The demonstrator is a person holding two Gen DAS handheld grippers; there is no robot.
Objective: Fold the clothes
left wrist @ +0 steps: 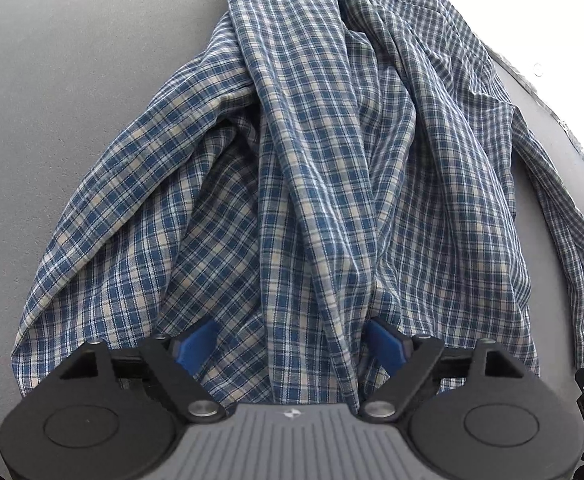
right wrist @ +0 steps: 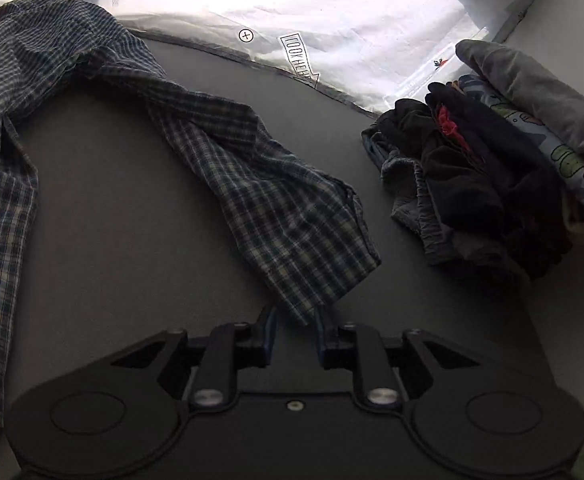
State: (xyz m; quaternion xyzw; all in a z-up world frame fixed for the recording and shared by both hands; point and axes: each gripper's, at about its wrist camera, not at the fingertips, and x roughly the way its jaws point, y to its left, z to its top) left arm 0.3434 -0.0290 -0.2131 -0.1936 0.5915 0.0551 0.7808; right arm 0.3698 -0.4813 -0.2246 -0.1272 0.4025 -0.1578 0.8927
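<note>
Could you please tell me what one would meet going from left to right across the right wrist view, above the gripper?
Bunched body of the plaid shirt → its sleeve stretched across the grey table → pile of dark clothes → grey garment atop that pile.

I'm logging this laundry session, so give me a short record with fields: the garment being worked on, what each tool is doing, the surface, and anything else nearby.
garment: blue plaid shirt, rumpled, not yet folded
left tool: jaws wide, shirt fabric between them, pads not pressing
right tool: jaws partly apart at the tip of the shirt sleeve; grip unclear
surface: grey table
nearby: pile of folded clothes, white printed sheet behind
</note>
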